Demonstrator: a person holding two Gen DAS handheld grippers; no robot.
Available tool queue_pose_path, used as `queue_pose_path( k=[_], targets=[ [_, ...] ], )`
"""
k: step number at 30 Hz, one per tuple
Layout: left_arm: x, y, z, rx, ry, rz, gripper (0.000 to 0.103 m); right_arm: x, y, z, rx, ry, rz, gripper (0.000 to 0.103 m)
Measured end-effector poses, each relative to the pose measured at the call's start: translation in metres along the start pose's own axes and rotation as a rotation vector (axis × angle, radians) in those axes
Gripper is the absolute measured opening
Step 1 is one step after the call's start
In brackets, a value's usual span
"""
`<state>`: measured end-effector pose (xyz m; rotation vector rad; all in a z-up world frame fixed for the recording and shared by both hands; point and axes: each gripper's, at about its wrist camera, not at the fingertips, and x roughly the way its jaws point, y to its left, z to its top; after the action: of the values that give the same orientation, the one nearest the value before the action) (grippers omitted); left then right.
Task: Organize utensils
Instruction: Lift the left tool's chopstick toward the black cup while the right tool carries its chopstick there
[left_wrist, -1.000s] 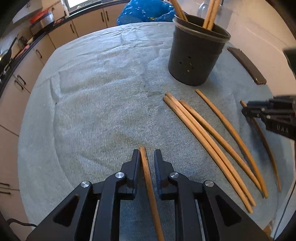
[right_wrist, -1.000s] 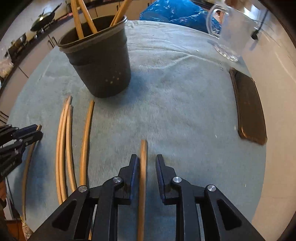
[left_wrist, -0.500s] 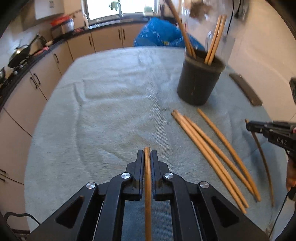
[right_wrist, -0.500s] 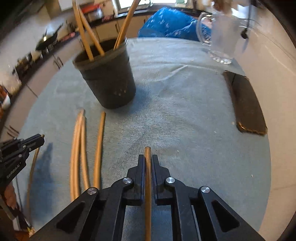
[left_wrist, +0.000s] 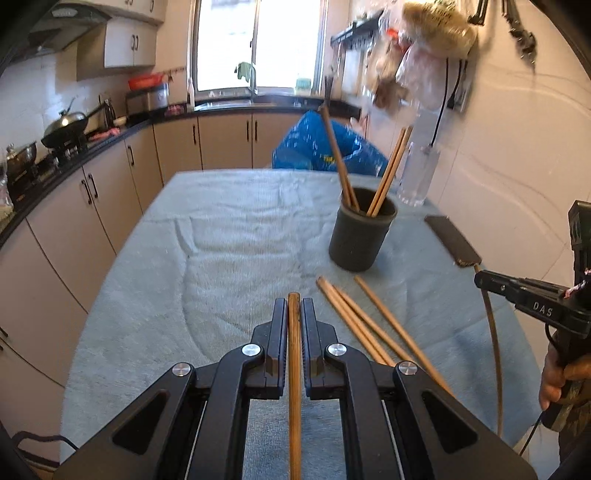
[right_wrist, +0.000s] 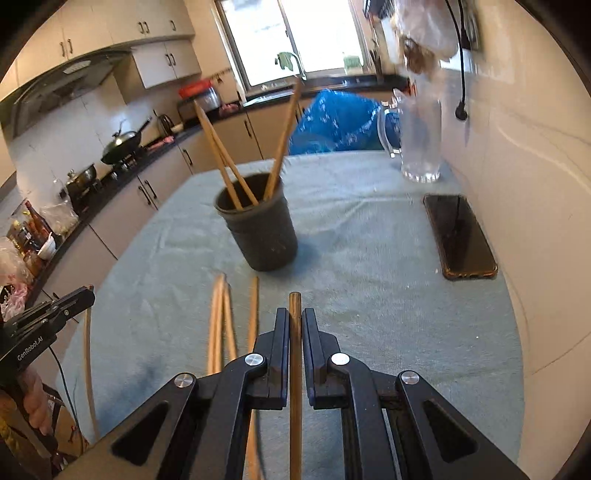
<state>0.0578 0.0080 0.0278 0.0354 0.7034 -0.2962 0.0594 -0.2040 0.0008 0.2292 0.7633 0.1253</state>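
My left gripper (left_wrist: 294, 306) is shut on a wooden chopstick (left_wrist: 294, 369), lifted off the table, its tip poking just past the fingertips. My right gripper (right_wrist: 295, 314) is likewise shut on another chopstick (right_wrist: 295, 369), also raised. A dark round holder (left_wrist: 360, 236) (right_wrist: 260, 232) stands ahead of both, with three chopsticks leaning in it. Three loose chopsticks (left_wrist: 369, 325) (right_wrist: 225, 325) lie on the grey-blue towel between the grippers. The right gripper appears at the right edge of the left wrist view (left_wrist: 480, 277); the left gripper shows at the left edge of the right wrist view (right_wrist: 86, 293), each with its stick hanging below.
A black phone (right_wrist: 458, 236) (left_wrist: 452, 240) lies near the wall on the towel-covered table (left_wrist: 221, 258). A clear glass jug (right_wrist: 417, 144) stands behind it. A blue bag (right_wrist: 340, 122) sits past the far edge. Kitchen counters and cabinets run along the left.
Both grippers closed on the chopsticks that lay between their fingers, then rose and tilted up, lifting the sticks. The holder now looks farther away and the kitchen has come into view.
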Motion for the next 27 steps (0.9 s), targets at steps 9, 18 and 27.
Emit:
queue_pose_path(
  k=[9, 18, 27],
  targets=[
    [-0.044, -0.005, 0.008, -0.027, -0.104, -0.027, 0.006, -0.045, 0.019, 0.007, -0.021, -0.138, 0.026, 0.007],
    [-0.066, -0.017, 0.024, -0.031, -0.185, -0.046, 0.006, -0.066, 0.024, 0.021, -0.003, -0.231, 0.034, 0.007],
    [-0.067, -0.022, 0.053, -0.035, -0.233, -0.078, 0.006, -0.077, 0.017, 0.044, 0.017, -0.297, 0.042, 0.007]
  ],
)
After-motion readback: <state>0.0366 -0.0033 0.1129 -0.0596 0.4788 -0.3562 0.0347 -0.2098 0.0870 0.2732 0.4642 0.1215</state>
